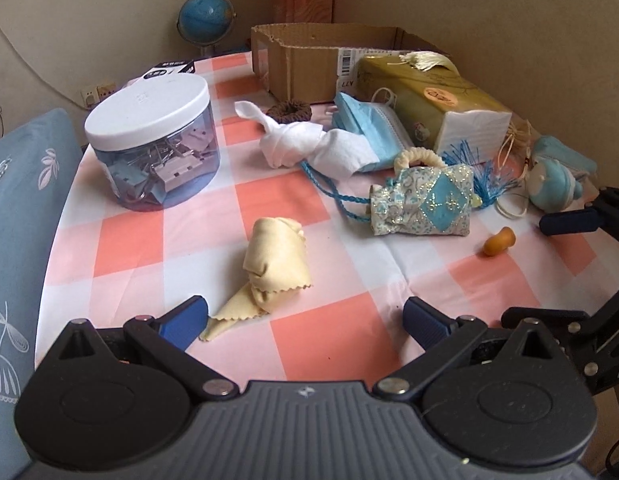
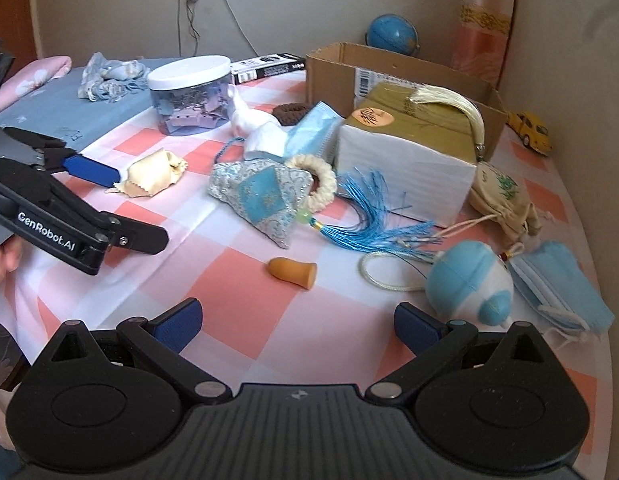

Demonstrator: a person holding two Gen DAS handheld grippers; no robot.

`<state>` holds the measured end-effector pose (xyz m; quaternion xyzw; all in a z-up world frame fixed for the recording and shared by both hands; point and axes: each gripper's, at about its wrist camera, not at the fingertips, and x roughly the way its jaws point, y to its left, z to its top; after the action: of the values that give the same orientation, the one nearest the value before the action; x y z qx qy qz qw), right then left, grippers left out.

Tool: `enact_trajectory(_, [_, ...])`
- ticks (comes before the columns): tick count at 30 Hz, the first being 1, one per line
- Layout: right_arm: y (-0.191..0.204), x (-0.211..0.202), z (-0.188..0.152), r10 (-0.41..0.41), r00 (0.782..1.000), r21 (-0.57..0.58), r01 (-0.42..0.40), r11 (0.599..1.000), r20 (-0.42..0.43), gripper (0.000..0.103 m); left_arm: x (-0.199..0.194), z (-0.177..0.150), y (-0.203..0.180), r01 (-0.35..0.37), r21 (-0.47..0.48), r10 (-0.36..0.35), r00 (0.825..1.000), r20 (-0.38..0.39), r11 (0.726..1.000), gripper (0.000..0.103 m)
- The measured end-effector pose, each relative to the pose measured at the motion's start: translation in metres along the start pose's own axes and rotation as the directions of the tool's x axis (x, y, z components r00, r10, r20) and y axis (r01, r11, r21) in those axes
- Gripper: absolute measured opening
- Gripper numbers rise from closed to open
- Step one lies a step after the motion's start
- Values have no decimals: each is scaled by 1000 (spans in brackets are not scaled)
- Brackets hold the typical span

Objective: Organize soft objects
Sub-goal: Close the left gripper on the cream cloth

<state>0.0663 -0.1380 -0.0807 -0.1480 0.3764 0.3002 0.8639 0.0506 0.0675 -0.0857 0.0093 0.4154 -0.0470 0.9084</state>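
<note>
At the far left of the bench [image 1: 121, 248], which is covered in a pink-and-white checked cloth, a clear jar of binder clips [image 1: 153, 140] is seen, closed with a white lid. Nearer, the crumpled yellow cloth [image 1: 273, 264] lies just ahead of the left gripper [image 1: 305, 320]; its fingers are spread wide, with one blue pad beside the cloth's zigzag edge and nothing held. The cloth is judged light, limp and easily bunched, so it is best pinched at the thick rolled middle rather than the thin loose corner.

Further along, a knotted white cloth [image 1: 297, 144] and a blue face mask [image 1: 369, 132] are seen in front of the cardboard box [image 1: 309, 64]. A blue brocade sachet [image 1: 423, 204] with a tassel lies near the centre, padded and best taken across its body. To the right, an orange earplug [image 2: 295, 270] rests alone, small and squashy. The right gripper [image 2: 297, 328] is held with its fingers spread and empty, near the earplug. At the far right lie a blue-and-white squeeze bulb [image 2: 469, 284] and a second face mask [image 2: 557, 292].
</note>
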Motion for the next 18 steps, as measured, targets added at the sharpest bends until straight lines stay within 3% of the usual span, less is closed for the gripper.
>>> enact_trajectory(4, [1, -1, -3, -5, 1000, 2, 5, 1000, 21, 103, 1, 2, 5, 23, 16, -23, 1000, 14, 1000, 103])
enact_trajectory(7, [2, -2, -4, -12, 1000, 8, 11, 1000, 24, 103, -1, 5, 4, -4, 46, 2, 998, 56, 999, 99])
enact_trajectory(12, [2, -1, -4, -10, 999, 8, 10, 1000, 31, 103, 0, 14, 11, 52, 45, -56, 995, 78, 998, 97])
enact_trajectory(14, [2, -1, -4, -8, 999, 6, 8, 1000, 32, 103, 1, 15, 14, 55, 37, -58, 995, 82, 998, 86])
enact_trajectory(16, [4, -1, -2, 4, 1000, -4, -4, 1000, 28, 103, 4, 15, 16, 57, 31, -59, 996, 64, 998, 58])
enact_trajectory(18, [7, 0, 0, 13, 1000, -17, -13, 1000, 23, 103, 3, 13, 17, 50, 26, -52, 996, 76, 998, 52])
